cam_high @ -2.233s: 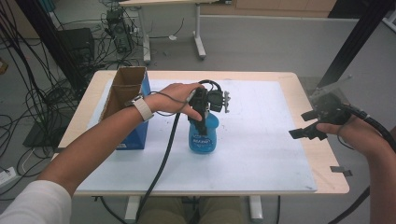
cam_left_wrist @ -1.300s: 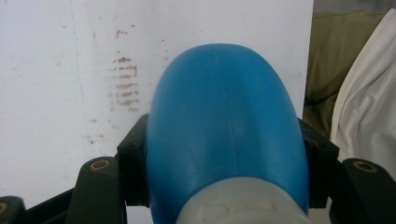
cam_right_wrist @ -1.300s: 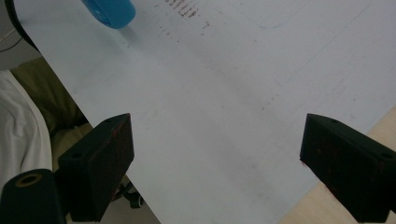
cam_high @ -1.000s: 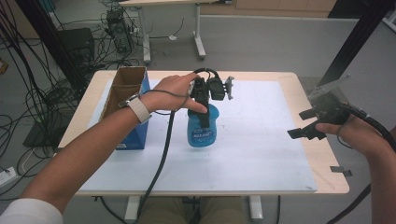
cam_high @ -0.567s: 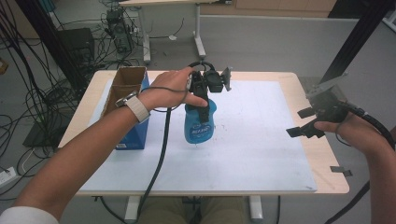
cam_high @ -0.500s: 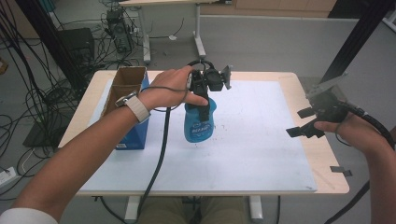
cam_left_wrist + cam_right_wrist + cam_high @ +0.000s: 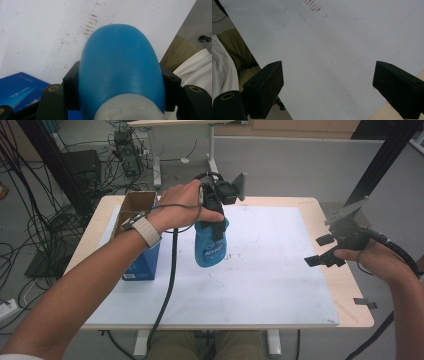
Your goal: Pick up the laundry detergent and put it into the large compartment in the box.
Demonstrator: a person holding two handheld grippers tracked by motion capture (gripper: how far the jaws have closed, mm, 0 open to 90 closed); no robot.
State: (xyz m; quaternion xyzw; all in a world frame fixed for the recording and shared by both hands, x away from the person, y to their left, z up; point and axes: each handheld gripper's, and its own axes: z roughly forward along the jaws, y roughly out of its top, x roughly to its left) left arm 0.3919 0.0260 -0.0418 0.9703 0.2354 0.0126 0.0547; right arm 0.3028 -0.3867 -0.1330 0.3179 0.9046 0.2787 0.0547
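Your left gripper (image 7: 216, 220) is clamped on the blue bottle (image 7: 209, 245), its fingers (image 7: 71, 92) pressing both sides of the body just below the white neck. You hold the bottle upright and clear of the bench (image 7: 280, 265), hanging over the white mat toward the far left corner; since a second ago it has come up off the surface. In the left gripper view the blue body bulges out between the black fingers, with the scuffed mat beneath it and a corner of the blue box (image 7: 20, 87) at the lower left.

That open cardboard box (image 7: 140, 240), blue on its near face, stands at the far left edge of the bench, just beside the bottle and your left wrist. The gripper's black cable (image 7: 167, 285) trails from your hand down over the near edge.

Your right gripper (image 7: 325, 251) hovers at the right edge of the bench, well apart from the bottle. Its fingers (image 7: 265, 86) stand released, spread wide with nothing but bare mat between them.
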